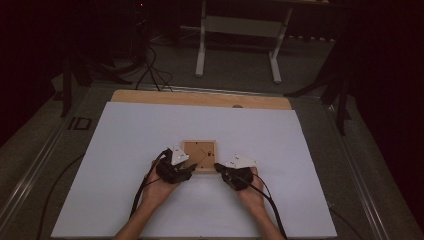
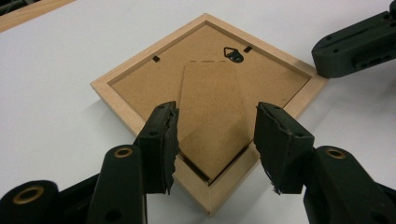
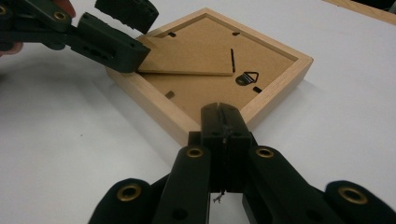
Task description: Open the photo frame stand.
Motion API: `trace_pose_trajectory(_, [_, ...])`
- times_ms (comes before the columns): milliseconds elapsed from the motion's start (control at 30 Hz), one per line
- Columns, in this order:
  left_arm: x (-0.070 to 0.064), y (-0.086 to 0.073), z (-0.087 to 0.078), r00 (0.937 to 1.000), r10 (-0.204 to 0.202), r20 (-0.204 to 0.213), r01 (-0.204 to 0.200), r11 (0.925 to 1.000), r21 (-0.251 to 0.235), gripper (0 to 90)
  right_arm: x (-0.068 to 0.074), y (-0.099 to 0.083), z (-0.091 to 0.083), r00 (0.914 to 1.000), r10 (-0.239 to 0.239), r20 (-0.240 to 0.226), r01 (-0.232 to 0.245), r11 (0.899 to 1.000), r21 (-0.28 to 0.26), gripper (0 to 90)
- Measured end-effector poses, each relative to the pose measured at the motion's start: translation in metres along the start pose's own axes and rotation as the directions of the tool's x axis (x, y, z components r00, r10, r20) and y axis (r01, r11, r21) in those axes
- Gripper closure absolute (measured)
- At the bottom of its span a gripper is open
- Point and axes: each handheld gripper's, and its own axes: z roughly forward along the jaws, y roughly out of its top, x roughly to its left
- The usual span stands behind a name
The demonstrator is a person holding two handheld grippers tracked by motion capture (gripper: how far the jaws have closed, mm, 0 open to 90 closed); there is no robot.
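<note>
A small wooden picture frame (image 1: 199, 154) lies face down on the white sheet. Its brown backing board, easel stand (image 2: 212, 107) and metal hanger (image 2: 232, 53) face up. My left gripper (image 1: 188, 169) is at the frame's near left corner. It is open (image 2: 215, 114), with one jaw on each side of the easel stand's free end. My right gripper (image 1: 218, 167) is shut with nothing between its jaws, and its tip (image 3: 223, 112) rests against the frame's near right corner (image 3: 280, 84). In the right gripper view the left gripper (image 3: 135, 35) sits over the stand (image 3: 187, 58), whose end looks slightly raised.
A white sheet (image 1: 150, 200) covers most of a wooden tabletop (image 1: 200, 98). Beyond the table a white desk frame (image 1: 240, 30) stands on the grey floor, with cables (image 1: 150, 70) at the back left. Metal rails (image 1: 30, 170) run along both sides.
</note>
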Motion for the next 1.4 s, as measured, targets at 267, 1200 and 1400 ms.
trace_pose_trajectory(267, [0.002, 0.002, 0.01, 0.9999, -0.007, 0.009, 0.007, 0.9998, 0.018, 48.9, 0.0, 0.0, 0.0, 1.0, -0.003, 0.002, 0.003, 1.0, -0.001, 90.0])
trace_pose_trajectory(1200, [0.01, 0.028, 0.009, 0.9987, -0.005, 0.051, -0.001, 0.9942, 0.107, 51.1, 0.0, -0.001, 0.0, 1.0, 0.001, -0.001, -0.001, 1.0, -0.004, 90.0])
trace_pose_trajectory(1400, [0.01, 0.036, 0.007, 0.9987, 0.008, 0.05, -0.014, 0.9942, 0.107, 51.0, 0.001, -0.001, 0.0, 1.0, 0.0, 0.0, 0.0, 1.0, -0.005, 90.0])
